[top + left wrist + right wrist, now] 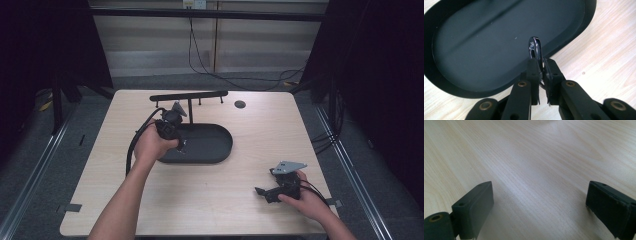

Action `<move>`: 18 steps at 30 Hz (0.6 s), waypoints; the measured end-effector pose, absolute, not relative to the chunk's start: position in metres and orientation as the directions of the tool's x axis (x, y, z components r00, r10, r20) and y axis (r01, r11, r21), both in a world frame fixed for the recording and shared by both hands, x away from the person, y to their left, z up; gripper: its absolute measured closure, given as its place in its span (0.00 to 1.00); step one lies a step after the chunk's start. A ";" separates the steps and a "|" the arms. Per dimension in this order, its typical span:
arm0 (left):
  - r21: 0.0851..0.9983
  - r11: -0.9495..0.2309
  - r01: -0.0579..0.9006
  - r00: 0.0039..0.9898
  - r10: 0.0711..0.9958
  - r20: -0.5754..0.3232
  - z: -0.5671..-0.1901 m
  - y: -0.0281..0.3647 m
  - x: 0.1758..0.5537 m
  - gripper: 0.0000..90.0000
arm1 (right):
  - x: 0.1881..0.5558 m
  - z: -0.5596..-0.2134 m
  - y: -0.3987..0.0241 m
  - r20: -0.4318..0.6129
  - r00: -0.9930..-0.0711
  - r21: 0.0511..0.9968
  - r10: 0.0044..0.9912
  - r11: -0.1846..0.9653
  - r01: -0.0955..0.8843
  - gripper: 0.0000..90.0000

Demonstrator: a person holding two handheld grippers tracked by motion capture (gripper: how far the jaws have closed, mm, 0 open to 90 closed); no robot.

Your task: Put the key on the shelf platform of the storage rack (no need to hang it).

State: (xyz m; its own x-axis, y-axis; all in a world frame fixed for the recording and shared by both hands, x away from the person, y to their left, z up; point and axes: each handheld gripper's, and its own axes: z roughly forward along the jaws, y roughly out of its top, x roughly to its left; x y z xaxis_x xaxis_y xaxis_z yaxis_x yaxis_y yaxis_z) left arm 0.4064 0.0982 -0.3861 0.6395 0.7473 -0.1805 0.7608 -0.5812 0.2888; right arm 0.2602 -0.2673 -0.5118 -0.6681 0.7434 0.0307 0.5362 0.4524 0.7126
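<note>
Pale wood grain covers the table (pixel 210 200), which takes up the middle of the high view. Just left of centre in that view lies a black oval tray (pixel 215 145), and behind it, toward the top of the frame, a black rack (pixel 189 96) with a long crossbar stands on a thin post. The left hand (pixel 150 145) holds the left gripper (pixel 181 145) over the tray's near-left edge, a black cable looping down from it. In the left gripper view, the left gripper (pixel 540 65) has its jaws drawn narrow and pinched on a small shiny metal hook (pixel 536 48), whose curved chrome end rises above the tips at the centre of the frame, with the tray's dark floor (pixel 486 45) behind it and light wood at the right. At the lower right of the high view the right hand (pixel 307 200) holds the right gripper (pixel 261 191) low on the table, well apart from the tray, a grey three-cornered plate on top. In the right gripper view, the right gripper (pixel 539 202) has its jaws spread wide over bare wood (pixel 536 157), nothing between them.
</note>
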 end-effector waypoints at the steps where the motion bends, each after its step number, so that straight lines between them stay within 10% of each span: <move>1: 0.292 -0.578 0.762 0.638 0.748 -0.183 -0.387 0.098 0.407 0.93 | 0.260 -0.512 -0.267 0.030 -0.668 0.713 0.743 0.452 0.536 0.08; 18: 0.303 -0.568 0.765 0.631 0.755 -0.177 -0.396 0.093 0.413 0.93 | 0.260 -0.512 -0.267 0.031 -0.668 0.713 0.743 0.452 0.536 0.08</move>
State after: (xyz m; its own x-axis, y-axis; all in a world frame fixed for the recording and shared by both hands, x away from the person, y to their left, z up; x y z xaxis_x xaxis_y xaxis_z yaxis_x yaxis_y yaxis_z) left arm 0.4128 0.0926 -0.3962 0.6308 0.7554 -0.1774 0.7653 -0.5680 0.3027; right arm 0.2602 -0.2673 -0.5118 -0.6682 0.7434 0.0307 0.5360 0.4523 0.7128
